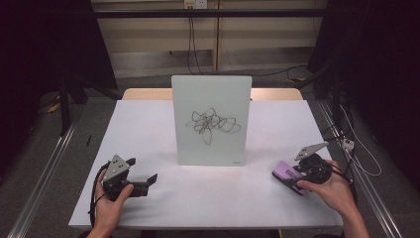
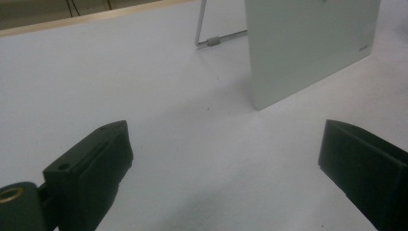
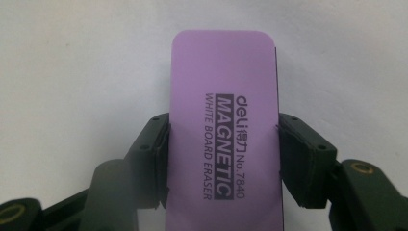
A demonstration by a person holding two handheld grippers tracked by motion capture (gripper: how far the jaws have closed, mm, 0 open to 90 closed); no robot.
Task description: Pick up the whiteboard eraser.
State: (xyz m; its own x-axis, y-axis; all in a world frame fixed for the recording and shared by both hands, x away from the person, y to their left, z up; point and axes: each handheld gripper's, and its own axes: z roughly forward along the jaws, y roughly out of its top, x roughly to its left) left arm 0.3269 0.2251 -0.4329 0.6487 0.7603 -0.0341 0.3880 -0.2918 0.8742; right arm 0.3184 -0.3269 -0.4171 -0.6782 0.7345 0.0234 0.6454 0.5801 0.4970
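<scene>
Eraser point(image 3: 225, 139): "deli MAGNETIC No.7840"

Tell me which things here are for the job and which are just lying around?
For the job:
- purple eraser, clamped in the right gripper
- whiteboard with black scribble

Just around:
- left gripper, open, resting on the table
- cables on the floor

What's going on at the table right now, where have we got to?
The right gripper has its jaws closed on the long sides of the purple whiteboard eraser, which lies near the right edge of the white table. The left gripper rests open and empty on the left side. The small whiteboard stands upright mid-table with a dark scribble on it, not yet wiped.
</scene>
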